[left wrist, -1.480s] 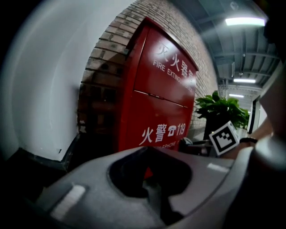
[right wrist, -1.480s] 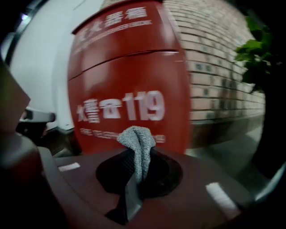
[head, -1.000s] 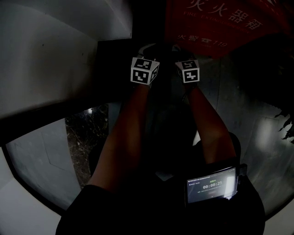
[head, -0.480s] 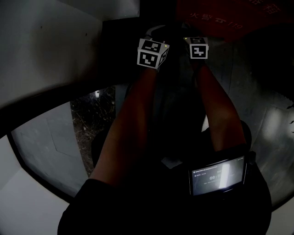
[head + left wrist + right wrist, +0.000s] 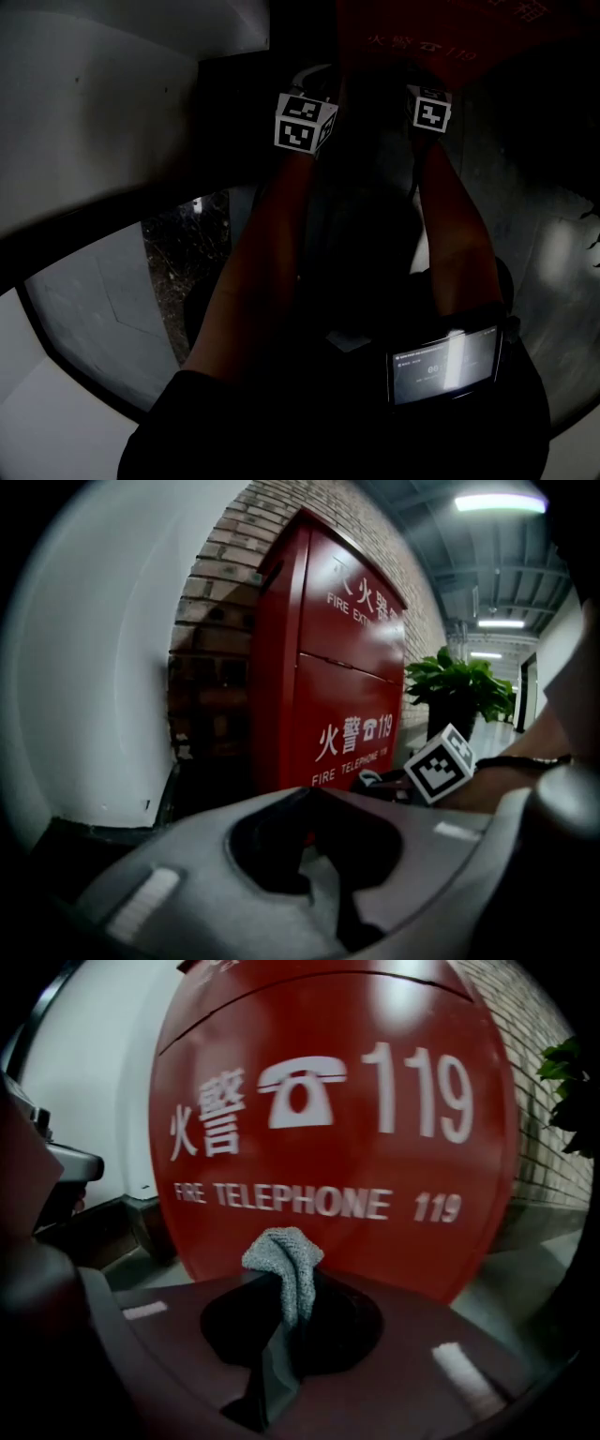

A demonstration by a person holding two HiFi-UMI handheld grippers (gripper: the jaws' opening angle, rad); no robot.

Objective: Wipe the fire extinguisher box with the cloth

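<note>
Gripping cloth (image 5: 284,1258) near box (image 5: 337,1101): R gripper (image 5: 281,1283)

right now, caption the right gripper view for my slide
The right tongs grip a grey cloth, facing the red fire extinguisher box close up

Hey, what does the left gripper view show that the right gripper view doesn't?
Only the left gripper view: ceiling lights and a marker cube. Only the right gripper view: a grey cloth pinched in the right tool. Both: the red box with its 119 print, the brick wall and the plant.
</note>
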